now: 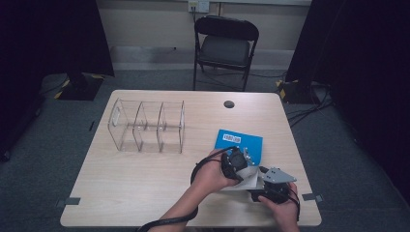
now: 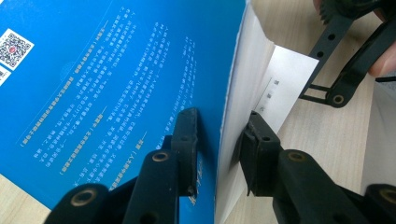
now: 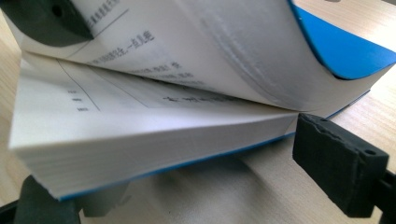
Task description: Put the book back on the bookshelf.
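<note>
- Step in hand, as I judge it: opening the blue book point(image 1: 240, 141), which lies on the surface point(image 1: 145, 183) toward its right front, just ahead of the two hands; the cover and a sheaf of upper pages are lifted while the lower block of pages lies flat
- The left gripper point(image 2: 219, 140) has its jaws on either side of the raised cover and pages, one jaw against the blue printed face and the other against the white page side; they look closed on that sheaf, holding it up
- The right gripper point(image 1: 273, 186) sits at the near edge of the book in the high view; in the right gripper view its jaws stand wide apart and grip nothing, one beside the low corner of the page block, the other dark under the near left corner
- Next move, in my view: the left gripper must carry the lifted part over without letting pages slip from it; the right could steady the lower block so the book does not slide; a loose white page point(image 2: 285, 88) pokes out and may crease
- Counted: one book; two grippers; one clear organiser point(image 1: 147, 124) with three compartments, well apart to the left; one round dark grommet point(image 1: 229, 104) in the surface; one folding chair point(image 1: 225, 46) beyond it
</note>
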{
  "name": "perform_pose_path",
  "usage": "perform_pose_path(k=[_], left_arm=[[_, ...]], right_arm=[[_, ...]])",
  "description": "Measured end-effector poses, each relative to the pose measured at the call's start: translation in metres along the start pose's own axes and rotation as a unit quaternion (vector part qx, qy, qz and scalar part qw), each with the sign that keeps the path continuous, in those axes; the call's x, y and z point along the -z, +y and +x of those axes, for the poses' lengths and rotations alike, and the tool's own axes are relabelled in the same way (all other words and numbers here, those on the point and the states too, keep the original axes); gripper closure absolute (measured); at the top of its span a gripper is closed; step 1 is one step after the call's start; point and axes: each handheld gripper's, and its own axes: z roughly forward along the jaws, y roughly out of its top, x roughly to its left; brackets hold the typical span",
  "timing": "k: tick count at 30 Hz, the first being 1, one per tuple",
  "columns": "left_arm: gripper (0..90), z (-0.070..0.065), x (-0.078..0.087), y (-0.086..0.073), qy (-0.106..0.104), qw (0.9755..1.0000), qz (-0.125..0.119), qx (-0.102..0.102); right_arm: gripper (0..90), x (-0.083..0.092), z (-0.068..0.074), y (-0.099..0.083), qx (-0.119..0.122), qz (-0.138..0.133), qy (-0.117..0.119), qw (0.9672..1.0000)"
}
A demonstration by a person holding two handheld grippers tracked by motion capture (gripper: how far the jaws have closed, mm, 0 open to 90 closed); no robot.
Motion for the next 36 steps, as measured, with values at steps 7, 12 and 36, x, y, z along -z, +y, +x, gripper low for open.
perform_pose_path(k=[7,12,36], left_arm=[[71.0,-0.004,0.002,0.0,0.009,0.9999,0.001,0.005],[71.5,-0.006,0.002,0.0,0.015,0.9999,-0.001,0.002],[73.2,-0.003,0.022,0.01,0.017,0.9998,0.005,-0.008]], right_arm=[[14.4,0.005,-0.002,0.001,-0.001,-0.006,-0.009,0.9999],[14.2,0.005,-0.003,0.002,0.009,-0.008,-0.009,0.9999],[13.0,0.003,-0.004,0.011,0.048,-0.028,-0.01,0.9984]])
